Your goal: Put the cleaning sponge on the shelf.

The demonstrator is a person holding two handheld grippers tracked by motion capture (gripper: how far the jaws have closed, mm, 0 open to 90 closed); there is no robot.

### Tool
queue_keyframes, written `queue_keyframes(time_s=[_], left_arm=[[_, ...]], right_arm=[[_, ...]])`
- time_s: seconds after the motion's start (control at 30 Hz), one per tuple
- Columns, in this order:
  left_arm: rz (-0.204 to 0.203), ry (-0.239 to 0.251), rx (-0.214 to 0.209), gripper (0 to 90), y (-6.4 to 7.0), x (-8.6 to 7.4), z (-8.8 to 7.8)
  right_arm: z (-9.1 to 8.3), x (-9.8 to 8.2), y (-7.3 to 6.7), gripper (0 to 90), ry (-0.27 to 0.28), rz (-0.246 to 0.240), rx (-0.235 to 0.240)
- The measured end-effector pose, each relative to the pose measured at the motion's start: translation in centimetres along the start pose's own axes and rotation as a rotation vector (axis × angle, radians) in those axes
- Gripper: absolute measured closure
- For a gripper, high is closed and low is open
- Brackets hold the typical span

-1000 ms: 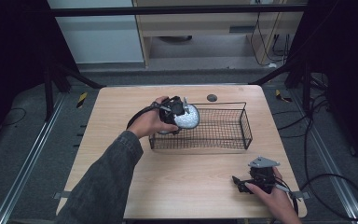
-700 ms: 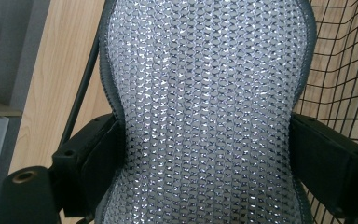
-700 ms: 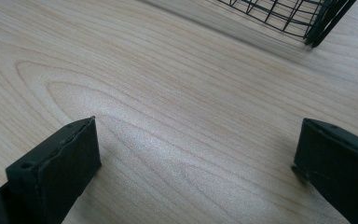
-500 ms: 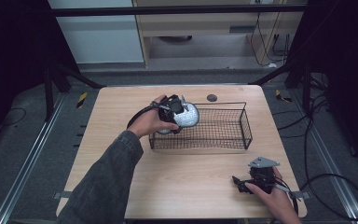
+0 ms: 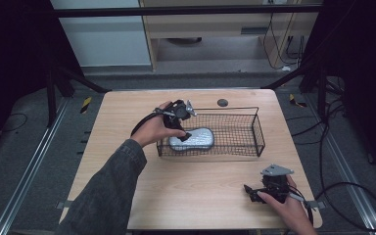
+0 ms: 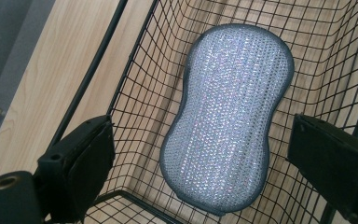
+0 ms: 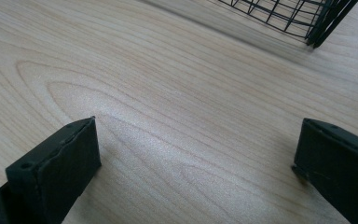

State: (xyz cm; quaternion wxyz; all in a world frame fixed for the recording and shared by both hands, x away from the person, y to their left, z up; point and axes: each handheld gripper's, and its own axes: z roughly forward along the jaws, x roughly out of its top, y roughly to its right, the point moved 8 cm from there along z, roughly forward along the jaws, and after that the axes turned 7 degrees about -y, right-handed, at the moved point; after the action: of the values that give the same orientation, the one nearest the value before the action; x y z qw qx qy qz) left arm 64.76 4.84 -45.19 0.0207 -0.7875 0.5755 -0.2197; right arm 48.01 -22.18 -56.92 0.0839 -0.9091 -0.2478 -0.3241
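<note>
High view: wooden table (image 5: 127,117), black wire basket (image 5: 254,128) on the far half, long axis across the table. Silver scrub pad (image 5: 192,139), peanut-shaped with a dark edge, flat on the basket floor at the left end, free of both grippers. Left gripper (image 5: 181,128) above the left end wall of the basket, held by the left hand (image 5: 154,128), tips just over the pad's left end; grey plate toward the far rim; forearm in a dark denim sleeve (image 5: 103,196) from the lower left. Right gripper (image 5: 252,192) low on the table near the front right corner, well apart from the basket, in the right hand (image 5: 286,203), grey plate on top. Small dark round disc (image 5: 222,102) on the table just beyond the far rim of the basket. Left gripper view: jaws spread wide, nothing between the pads; pad (image 6: 228,116) centred below the gap, lying flat on the basket mesh, one end near the corner where two walls meet; table wood visible through the wire. Right gripper view: jaws likewise spread wide and empty, bare tabletop (image 7: 168,93) between them; a lower corner of the basket (image 7: 307,18) at the upper right, away from the jaws. Contact between the right jaw tips and the tabletop: cannot tell.
</note>
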Motion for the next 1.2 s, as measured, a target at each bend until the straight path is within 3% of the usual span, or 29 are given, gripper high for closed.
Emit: queue_keyframes(time_s=[0.47, 0.83, 0.93, 1.07, 1.2], left_arm=[[-0.004, 0.071, -0.019, 4.6, 1.3, 0.6, -1.3], [-0.058, 0.145, -0.019, 4.0, 3.0, 1.0, -2.8], [-0.072, 0.144, -0.011, 4.0, 3.4, 0.9, -2.8], [-0.095, 0.168, -0.039, 3.4, 4.4, 0.8, -2.9], [-0.102, 0.173, -0.028, 3.5, 5.0, 0.6, -3.0]], right_arm=[[0.0, 0.0, 0.0, 0.3, 0.0, 0.002, 0.001], [0.0, 0.0, 0.0, 0.3, 0.001, 0.0, 0.0], [0.0, 0.0, 0.0, 0.3, 0.0, 0.001, -0.001], [0.0, 0.0, 0.0, 0.3, 0.001, 0.003, 0.0], [0.0, 0.0, -0.1, 0.3, 0.001, 0.007, -0.001]])
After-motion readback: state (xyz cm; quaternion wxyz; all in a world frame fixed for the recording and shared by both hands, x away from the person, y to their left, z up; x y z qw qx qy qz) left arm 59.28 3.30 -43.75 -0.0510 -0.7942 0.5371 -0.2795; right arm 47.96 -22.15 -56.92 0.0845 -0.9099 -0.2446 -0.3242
